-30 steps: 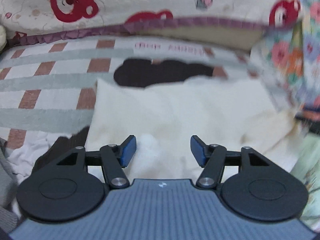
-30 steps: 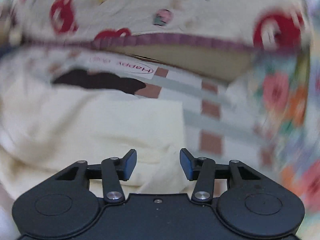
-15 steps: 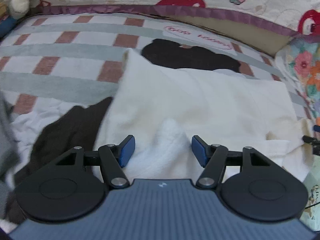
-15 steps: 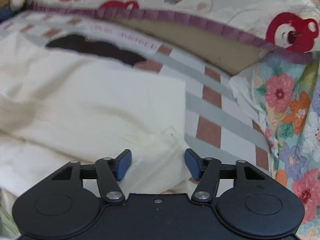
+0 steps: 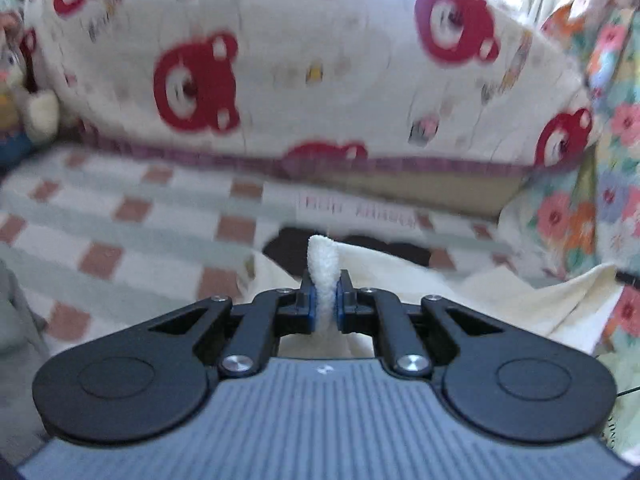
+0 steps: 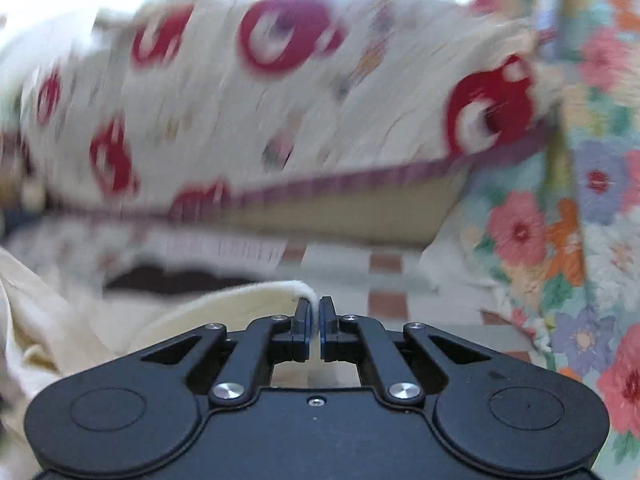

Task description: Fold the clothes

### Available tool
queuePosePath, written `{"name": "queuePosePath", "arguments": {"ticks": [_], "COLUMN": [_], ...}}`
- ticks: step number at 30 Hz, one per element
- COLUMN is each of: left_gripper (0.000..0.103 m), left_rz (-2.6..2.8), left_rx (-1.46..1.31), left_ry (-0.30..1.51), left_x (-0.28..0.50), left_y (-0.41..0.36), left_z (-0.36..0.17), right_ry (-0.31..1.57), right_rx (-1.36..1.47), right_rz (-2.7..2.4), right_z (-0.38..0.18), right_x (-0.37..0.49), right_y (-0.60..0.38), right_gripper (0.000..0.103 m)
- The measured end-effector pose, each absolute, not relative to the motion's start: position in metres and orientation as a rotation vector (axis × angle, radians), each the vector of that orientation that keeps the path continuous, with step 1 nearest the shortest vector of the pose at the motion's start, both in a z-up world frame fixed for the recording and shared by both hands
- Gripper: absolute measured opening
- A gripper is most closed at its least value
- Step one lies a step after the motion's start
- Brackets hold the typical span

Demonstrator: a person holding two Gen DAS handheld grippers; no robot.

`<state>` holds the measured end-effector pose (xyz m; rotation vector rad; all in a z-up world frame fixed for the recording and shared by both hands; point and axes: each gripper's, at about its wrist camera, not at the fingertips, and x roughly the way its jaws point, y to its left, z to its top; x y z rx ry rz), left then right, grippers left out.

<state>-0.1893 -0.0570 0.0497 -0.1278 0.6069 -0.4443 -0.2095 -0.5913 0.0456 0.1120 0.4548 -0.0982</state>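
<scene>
A cream fleece garment [image 5: 500, 292] lies on the checked bed cover [image 5: 132, 216]. My left gripper [image 5: 324, 300] is shut on a fluffy white fold of that garment, which sticks up between the blue pads. In the right wrist view, the cream garment [image 6: 224, 308] runs off to the left, and my right gripper [image 6: 315, 320] is shut on its thin edge. Both held parts are lifted off the bed. A dark garment [image 5: 360, 248] lies just behind the cream one, partly hidden by it.
A bear-print quilt [image 5: 320, 72] with a purple trim is piled across the back of the bed. A floral cover [image 6: 580, 240] rises on the right. A stuffed toy [image 5: 16, 92] sits at the far left.
Both grippers closed on the cream garment, the left on a fluffy fold and the right on an edge. Both hands then rose and tipped up, so the quilt fills more of each view.
</scene>
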Motion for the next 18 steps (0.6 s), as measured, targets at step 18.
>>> {"name": "queuePosePath", "arguments": {"ticks": [18], "left_gripper": [0.009], "left_rz": [-0.509], "left_rx": [0.063], "left_ry": [0.853], "left_x": [-0.224], "left_y": [-0.064], "left_z": [0.026], "right_ry": [0.720], "right_rx": [0.499], "right_rz": [-0.222], "right_z": [-0.046], "right_x": [-0.239], "right_y": [-0.659], "right_gripper": [0.021]}}
